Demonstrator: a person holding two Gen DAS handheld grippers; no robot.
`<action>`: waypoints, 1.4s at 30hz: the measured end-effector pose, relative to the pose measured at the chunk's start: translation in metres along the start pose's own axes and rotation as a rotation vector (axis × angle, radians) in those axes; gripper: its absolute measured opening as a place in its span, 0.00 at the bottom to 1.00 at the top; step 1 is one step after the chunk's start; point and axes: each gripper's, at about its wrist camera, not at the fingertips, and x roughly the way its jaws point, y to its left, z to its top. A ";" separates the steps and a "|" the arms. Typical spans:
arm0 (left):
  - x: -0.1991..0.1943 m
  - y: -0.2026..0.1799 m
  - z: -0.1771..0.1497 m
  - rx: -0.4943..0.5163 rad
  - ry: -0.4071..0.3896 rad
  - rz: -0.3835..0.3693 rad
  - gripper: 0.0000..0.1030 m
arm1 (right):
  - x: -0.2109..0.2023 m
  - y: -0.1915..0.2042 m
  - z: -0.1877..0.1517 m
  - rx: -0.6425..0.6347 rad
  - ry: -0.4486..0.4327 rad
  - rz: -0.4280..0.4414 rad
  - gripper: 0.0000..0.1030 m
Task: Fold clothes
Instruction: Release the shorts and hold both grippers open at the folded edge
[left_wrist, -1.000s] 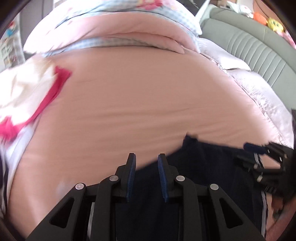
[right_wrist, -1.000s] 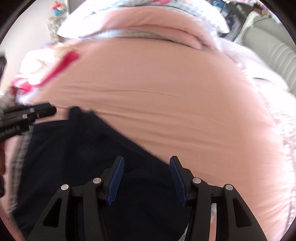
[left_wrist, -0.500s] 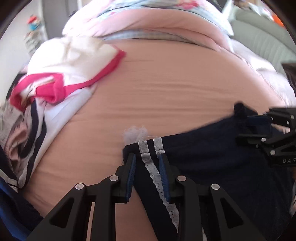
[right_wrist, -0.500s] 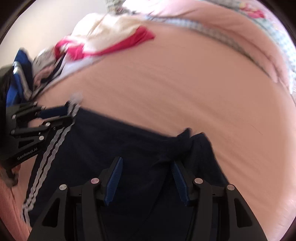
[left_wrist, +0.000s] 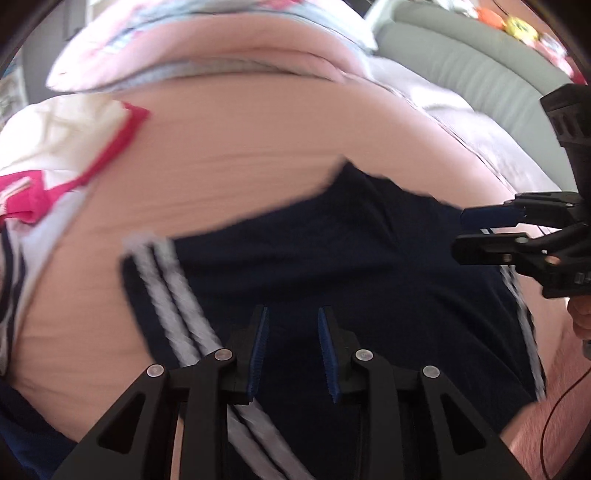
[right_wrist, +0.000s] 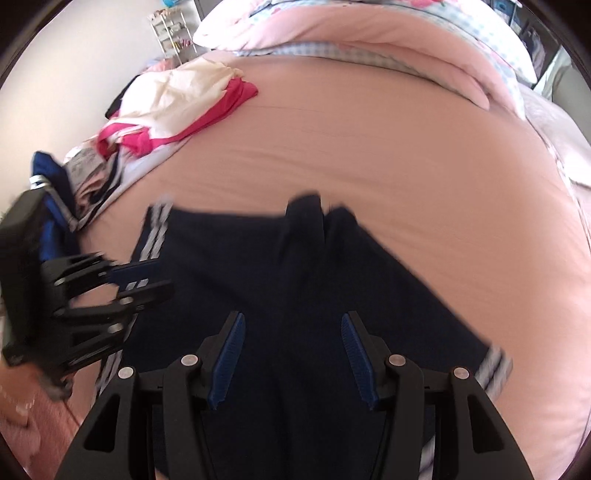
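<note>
Dark navy shorts (left_wrist: 351, 258) with white side stripes lie spread on the pink bed sheet (left_wrist: 277, 155). In the left wrist view my left gripper (left_wrist: 291, 350) hovers open over the shorts, just right of the striped side, with nothing between its pads. My right gripper (left_wrist: 460, 232) reaches in from the right at the shorts' far edge. In the right wrist view the shorts (right_wrist: 295, 277) fill the middle, both legs showing. My right gripper (right_wrist: 291, 354) stands wide open above them. My left gripper (right_wrist: 162, 277) sits at the striped left side.
A pile of clothes, white and bright pink (right_wrist: 177, 99), lies at the bed's left, with a blue garment (right_wrist: 51, 173) beside it. A pink duvet and pillows (right_wrist: 369, 37) line the back. A grey padded headboard (left_wrist: 461, 62) stands at the right. A hand (left_wrist: 581, 317) holds the right gripper.
Half a second ago the striped edge lay between my left gripper's fingers; now the stripes sit to its left. The shorts lie wider and flatter. Both views have swung back toward the bed's middle.
</note>
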 end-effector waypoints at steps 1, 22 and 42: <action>-0.004 -0.007 -0.006 0.003 0.008 -0.017 0.24 | -0.005 -0.003 -0.010 0.003 0.000 0.000 0.52; -0.082 -0.005 -0.129 -0.535 0.006 0.004 0.26 | -0.055 -0.083 -0.198 0.538 -0.100 -0.081 0.53; -0.075 -0.008 -0.135 -0.580 -0.084 -0.133 0.09 | -0.054 -0.060 -0.195 0.485 -0.170 -0.042 0.08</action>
